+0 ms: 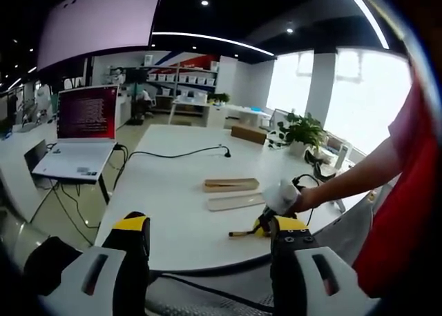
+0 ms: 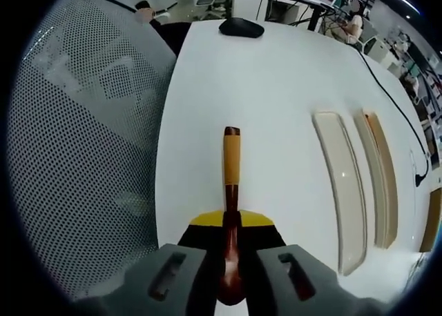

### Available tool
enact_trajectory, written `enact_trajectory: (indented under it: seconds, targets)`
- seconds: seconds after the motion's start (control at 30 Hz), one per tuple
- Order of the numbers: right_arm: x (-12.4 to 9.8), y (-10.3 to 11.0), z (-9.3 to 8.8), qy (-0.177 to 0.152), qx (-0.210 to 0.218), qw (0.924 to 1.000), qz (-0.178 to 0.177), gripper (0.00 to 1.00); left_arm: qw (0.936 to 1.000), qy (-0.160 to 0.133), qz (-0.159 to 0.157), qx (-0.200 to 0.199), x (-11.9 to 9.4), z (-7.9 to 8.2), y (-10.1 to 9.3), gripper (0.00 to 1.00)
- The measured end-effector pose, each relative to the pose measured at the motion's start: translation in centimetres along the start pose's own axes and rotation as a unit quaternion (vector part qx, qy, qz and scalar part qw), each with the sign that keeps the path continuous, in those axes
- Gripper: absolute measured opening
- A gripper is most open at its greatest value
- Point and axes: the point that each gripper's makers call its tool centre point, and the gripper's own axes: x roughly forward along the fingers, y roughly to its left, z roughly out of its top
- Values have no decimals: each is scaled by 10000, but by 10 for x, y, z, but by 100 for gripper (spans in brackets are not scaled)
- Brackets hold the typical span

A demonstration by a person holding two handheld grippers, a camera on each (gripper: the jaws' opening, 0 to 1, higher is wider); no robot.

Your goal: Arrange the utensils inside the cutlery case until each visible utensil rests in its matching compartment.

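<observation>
Utensil clamped in right gripper, case parts on table

Utensil (image 2: pixel 231 192) is seen as a dark reddish-brown wooden piece with a yellow-orange band near the far end and a dark tip; which kind it is cannot be told. It is pinched between the closed jaws of the right gripper (image 2: pixel 231 223) and held over the white table (image 2: pixel 269 74). Cutlery case (image 2: pixel 382 181), tan with a long slot, and its pale lid (image 2: pixel 340 185) are laid side by side to the right, apart from the utensil. A black mouse (image 2: pixel 241 27) is placed at the far edge, a mesh chair back (image 2: pixel 83 150) at left.

In the left gripper view, the left gripper (image 1: pixel 207 237) is held spread wide with nothing between its jaws, before the near table edge. An open laptop (image 1: pixel 84 126), a potted plant (image 1: pixel 302 131) and bright windows are noted. The right gripper is held by a white-gloved hand (image 1: pixel 282 196) over the table near the case.
</observation>
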Motion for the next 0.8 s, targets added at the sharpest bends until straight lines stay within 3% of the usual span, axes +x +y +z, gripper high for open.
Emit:
enact_trajectory:
  seconds: [0.1,0.8]
  targets:
    - [-5,-1,2,-30,281,9996,27,1,10000,4,-8,15,0,-1,-1,73]
    - [-23,-18,2,72,98,9999,-71,1,10000,1,-39,-29,0,-4,0,73]
